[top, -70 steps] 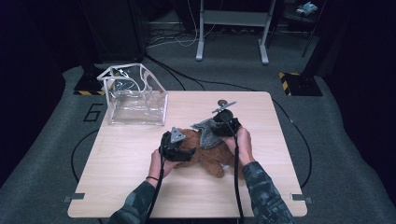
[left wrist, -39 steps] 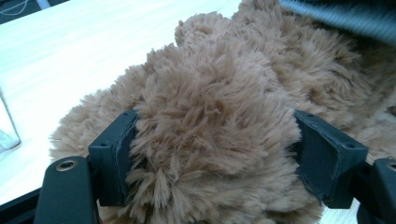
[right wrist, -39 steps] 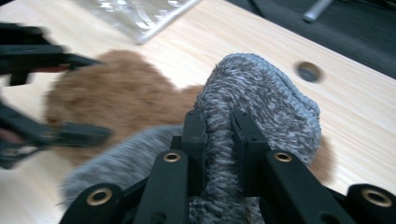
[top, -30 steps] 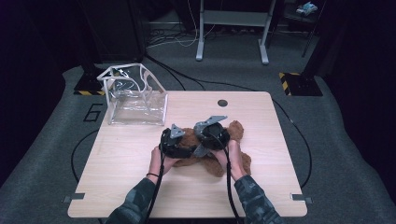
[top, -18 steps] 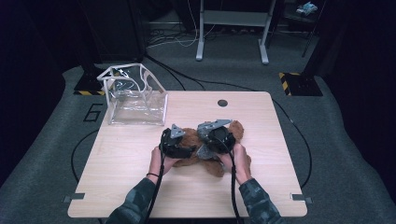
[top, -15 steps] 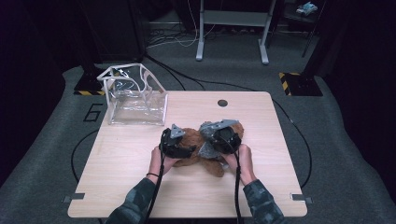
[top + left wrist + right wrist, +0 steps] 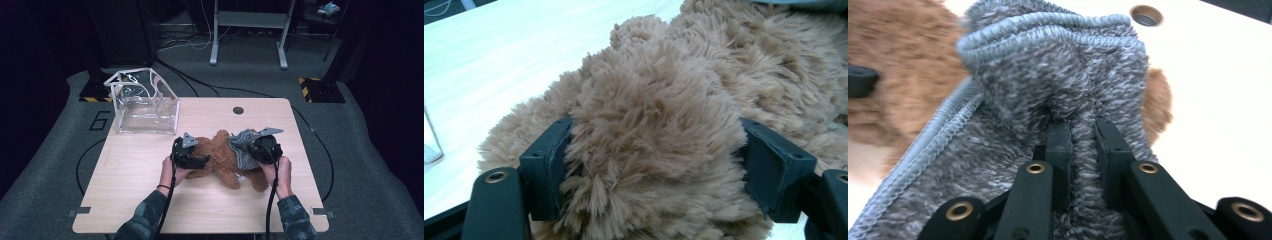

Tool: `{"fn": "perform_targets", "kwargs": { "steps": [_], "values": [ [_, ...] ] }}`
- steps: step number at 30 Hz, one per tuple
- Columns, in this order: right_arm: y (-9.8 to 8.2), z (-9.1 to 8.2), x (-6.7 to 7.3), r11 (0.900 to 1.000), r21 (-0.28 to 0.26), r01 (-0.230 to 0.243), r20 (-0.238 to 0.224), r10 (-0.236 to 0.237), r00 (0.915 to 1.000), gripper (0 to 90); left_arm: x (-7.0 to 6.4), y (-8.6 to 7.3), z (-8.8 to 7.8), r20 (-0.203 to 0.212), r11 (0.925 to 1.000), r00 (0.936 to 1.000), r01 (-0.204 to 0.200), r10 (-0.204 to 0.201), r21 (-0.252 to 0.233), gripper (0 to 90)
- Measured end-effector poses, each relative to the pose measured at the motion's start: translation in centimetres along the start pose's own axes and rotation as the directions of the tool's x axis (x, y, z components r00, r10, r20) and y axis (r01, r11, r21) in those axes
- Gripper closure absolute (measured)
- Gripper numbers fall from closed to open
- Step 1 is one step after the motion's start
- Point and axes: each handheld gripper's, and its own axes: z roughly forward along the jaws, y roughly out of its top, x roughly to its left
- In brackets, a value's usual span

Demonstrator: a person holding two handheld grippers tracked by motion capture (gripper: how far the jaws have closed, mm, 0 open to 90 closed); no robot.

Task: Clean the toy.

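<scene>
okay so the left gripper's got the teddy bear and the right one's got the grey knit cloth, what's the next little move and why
Probably keep drawing the grey knit garment sideways off the teddy bear. The right gripper is pinched on a fold of it, part still drapes the bear, and the left gripper clamps the plush to hold it steady.

A plush bear (image 7: 220, 157) lies on the table (image 7: 150, 200), near its middle. A knitted cloth (image 7: 242, 147) is draped over the bear's right part. The left gripper (image 7: 192, 157) sits at the bear's left end, the right gripper (image 7: 252, 150) at its right, on the cloth. A clear bag (image 7: 142, 105) stands at the table's far left corner, well apart from the bear. A round hole (image 7: 238, 110) lies in the tabletop behind the bear, near the far edge.
</scene>
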Motion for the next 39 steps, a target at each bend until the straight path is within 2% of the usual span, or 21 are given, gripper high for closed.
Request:
{"fn": "perform_targets", "kwargs": {
  "steps": [3,7,9,10,12,14,17,19,22,25,26,30,31,34,35,36,39],
  "values": [
    [-0.5,0.4,-1.0,0.999,0.009,-0.035,0.023,0.035,0.9991,79.2,0.0,0.0,0.0,-0.001,1.0000,1.0000,0.005,-0.005,0.000,23.7],
    [-0.6,0.6,-1.8,0.998,0.025,-0.051,0.074,0.049,0.9960,79.1,0.1,0.1,0.0,-0.003,1.0000,1.0000,0.004,-0.004,0.007,23.6],
    [-0.4,-0.1,-1.6,0.999,0.003,-0.055,0.068,0.054,0.9962,79.1,0.1,0.1,0.0,0.000,0.9999,0.9999,0.011,-0.011,0.008,23.6],
    [-0.2,-0.6,-1.4,0.999,-0.029,-0.046,0.059,0.048,0.9971,79.1,0.2,0.0,0.0,0.001,0.9999,0.9999,0.014,-0.014,0.003,23.6],
    [0.4,-1.7,-0.6,0.997,-0.079,-0.027,0.019,0.028,0.9994,79.1,0.3,0.0,0.0,0.001,0.9998,0.9998,0.020,-0.020,0.000,23.6],
    [1.2,-2.3,0.6,0.994,-0.107,0.008,-0.024,-0.011,0.9996,79.0,0.3,0.1,0.0,0.001,0.9999,0.9999,0.013,-0.013,0.009,23.6],
    [2.3,-1.9,3.0,0.990,-0.130,0.054,-0.092,-0.066,0.9935,78.9,0.2,0.2,0.1,-0.003,0.9998,0.9998,0.018,-0.018,0.007,23.5],
    [2.9,-0.7,5.0,0.989,-0.122,0.086,-0.140,-0.103,0.9847,78.7,0.3,0.3,0.1,-0.002,0.9998,0.9999,0.017,-0.017,0.012,23.5],
    [3.4,1.1,7.2,0.984,-0.098,0.148,-0.175,-0.163,0.9708,78.5,0.4,0.5,0.2,0.001,0.9996,0.9998,0.019,-0.019,0.023,23.5],
    [3.4,2.7,8.8,0.980,-0.052,0.194,-0.154,-0.200,0.9676,78.6,0.6,0.5,0.3,0.008,0.9991,0.9994,0.033,-0.033,0.026,23.6],
    [3.4,3.0,8.8,0.975,-0.047,0.216,-0.137,-0.220,0.9658,78.8,0.7,0.5,0.3,0.012,0.9991,0.9993,0.034,-0.034,0.027,23.6],
    [3.2,2.7,7.6,0.982,-0.042,0.186,-0.108,-0.189,0.9760,78.8,0.7,0.7,0.4,0.011,0.9992,0.9996,0.026,-0.026,0.031,23.6],
    [3.2,2.4,7.1,0.987,-0.032,0.160,-0.103,-0.162,0.9814,78.8,0.6,0.7,0.4,0.009,0.9991,0.9995,0.030,-0.030,0.029,23.6],
    [3.0,1.9,5.7,0.988,-0.042,0.149,-0.073,-0.151,0.9858,78.9,0.7,0.7,0.4,0.010,0.9990,0.9995,0.030,-0.030,0.033,23.6],
    [3.0,1.6,5.4,0.993,-0.037,0.114,-0.061,-0.116,0.9914,78.8,0.7,0.7,0.4,0.009,0.9990,0.9995,0.030,-0.030,0.033,23.6],
    [2.9,1.4,4.8,0.992,-0.039,0.120,-0.041,-0.122,0.9917,78.8,0.8,0.7,0.4,0.012,0.9990,0.9995,0.030,-0.030,0.034,23.7],
    [2.4,0.9,3.3,0.996,-0.040,0.079,-0.022,-0.080,0.9966,78.9,0.8,0.8,0.4,0.013,0.9990,0.9995,0.029,-0.029,0.034,23.7]
  ]
}}
